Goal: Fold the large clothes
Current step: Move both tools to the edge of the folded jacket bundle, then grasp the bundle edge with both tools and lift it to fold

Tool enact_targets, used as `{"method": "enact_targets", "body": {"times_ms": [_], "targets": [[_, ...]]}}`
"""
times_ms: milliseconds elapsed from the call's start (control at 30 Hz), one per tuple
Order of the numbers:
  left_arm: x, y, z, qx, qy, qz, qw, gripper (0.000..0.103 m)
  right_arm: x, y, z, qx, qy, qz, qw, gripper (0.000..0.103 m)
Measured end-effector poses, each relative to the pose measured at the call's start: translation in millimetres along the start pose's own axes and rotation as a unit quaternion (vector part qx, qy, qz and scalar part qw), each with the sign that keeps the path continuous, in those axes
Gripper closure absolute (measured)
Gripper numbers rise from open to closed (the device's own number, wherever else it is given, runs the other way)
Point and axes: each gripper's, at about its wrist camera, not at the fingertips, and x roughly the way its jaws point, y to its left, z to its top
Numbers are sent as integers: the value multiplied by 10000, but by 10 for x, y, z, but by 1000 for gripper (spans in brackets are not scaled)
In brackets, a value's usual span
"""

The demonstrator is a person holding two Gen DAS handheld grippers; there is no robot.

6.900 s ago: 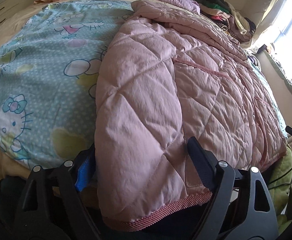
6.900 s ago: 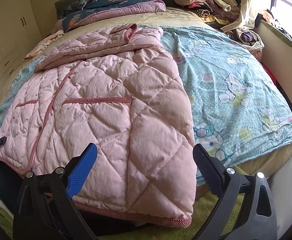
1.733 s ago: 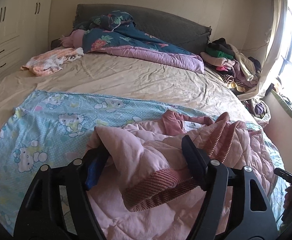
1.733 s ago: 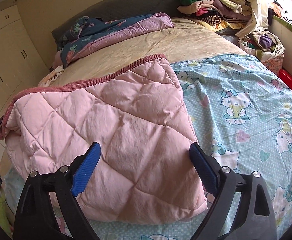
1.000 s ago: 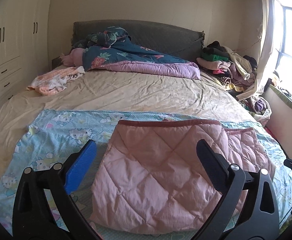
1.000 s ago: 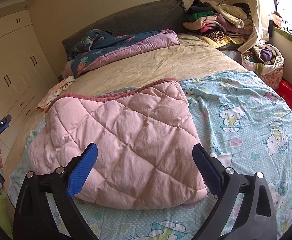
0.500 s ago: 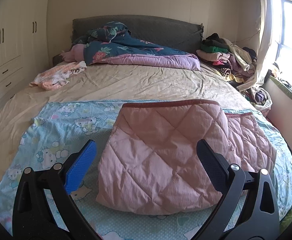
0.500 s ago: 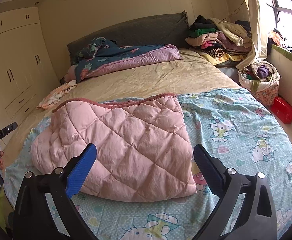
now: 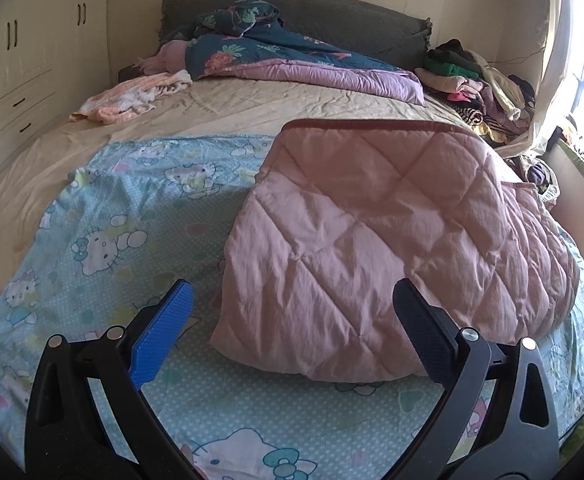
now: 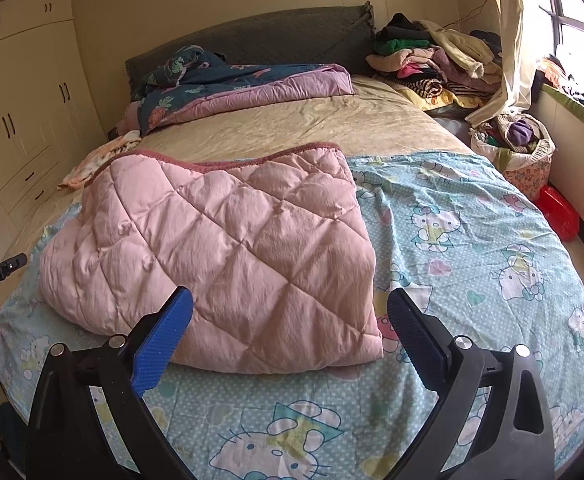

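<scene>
Since the earlier frames, both my grippers have let go of the pink quilted coat (image 9: 383,240) and pulled back toward the foot of the bed, so the hem that once hung over the bed edge is now folded up onto the rest of the garment. My left gripper (image 9: 292,328) hangs with its jaws spread wide and nothing between them, above the blue cartoon-cat sheet (image 9: 124,216) just short of the coat's near fold. My right gripper (image 10: 290,326) is likewise spread wide and empty, its blue pad (image 10: 162,342) over the coat's near edge, not visibly touching it.

Everything else I place from the coat. It lies folded in a thick rectangle on the blue cartoon-cat sheet (image 10: 471,232), its dark pink ribbed trim (image 10: 220,162) running along the far edge. Beyond that edge is the bare beige bedsheet (image 10: 292,128), then the dark floral duvet with a lilac lining (image 10: 236,84) against the grey headboard (image 10: 276,44). Far beyond it, on the window side, sits a heap of mixed clothes (image 10: 431,60); nearer on that side, off the bed, stand a patterned basket of laundry (image 10: 523,152) and a red container (image 10: 557,214). Beyond it on the wardrobe side, a small peach-and-white garment (image 9: 132,98) lies on the bedsheet.
</scene>
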Motion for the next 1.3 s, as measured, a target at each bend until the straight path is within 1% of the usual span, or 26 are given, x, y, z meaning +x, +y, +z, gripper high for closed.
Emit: {"method": "enact_targets", "body": {"times_ms": [333, 500, 633, 667, 700, 733, 767, 800, 833, 867, 900, 933, 967, 1100, 1200, 1300], "targets": [[460, 212, -115, -262, 585, -5, 9979, 10, 561, -139, 54, -73, 416, -253, 9988, 6], [635, 280, -82, -562, 709, -276, 9955, 10, 850, -229, 123, -113, 629, -382, 9972, 6], [767, 283, -68, -666, 724, -437, 9942, 10, 1006, -273, 132, -173, 740, -332, 9966, 8], [784, 276, -72, -704, 710, -531, 9936, 18, 1027, -273, 125, -206, 729, -310, 9966, 13], [789, 253, -72, -704, 682, -662, 9930, 38, 1046, -272, 119, -239, 752, -244, 9966, 18], [787, 224, -63, -654, 651, -670, 9935, 41, 1067, -261, 106, -277, 776, -228, 9963, 31], [770, 157, -58, -508, 593, -639, 9949, 51, 1070, -246, 94, -335, 745, -301, 9962, 42], [762, 110, -53, -403, 525, -642, 9957, 64, 1064, -233, 88, -378, 708, -262, 9964, 48], [730, 54, -43, -289, 416, -604, 9969, 68, 1047, -218, 95, -403, 649, -209, 9969, 60], [701, 13, -25, -216, 333, -573, 9976, 76, 1015, -201, 110, -442, 564, -199, 9972, 69], [669, -17, 7, -180, 237, -576, 9979, 80, 968, -177, 138, -464, 499, -180, 9975, 73], [631, -36, 45, -168, 140, -590, 9980, 81, 910, -153, 185, -477, 404, -150, 9979, 80], [582, -55, 100, -156, 25, -595, 9981, 83, 838, -139, 254, -473, 255, -135, 9985, 83], [465, -129, 386, -82, -340, -579, 9977, 84, 631, -141, 609, -202, -286, 3, 9994, 86], [518, -143, 624, -146, -426, -551, 9975, 84, 681, -139, 845, -129, -420, -46, 9990, 86], [623, -188, 775, -134, -445, -440, 9979, 84, 864, -193, 961, 54, -338, -110, 9994, 86]]}}
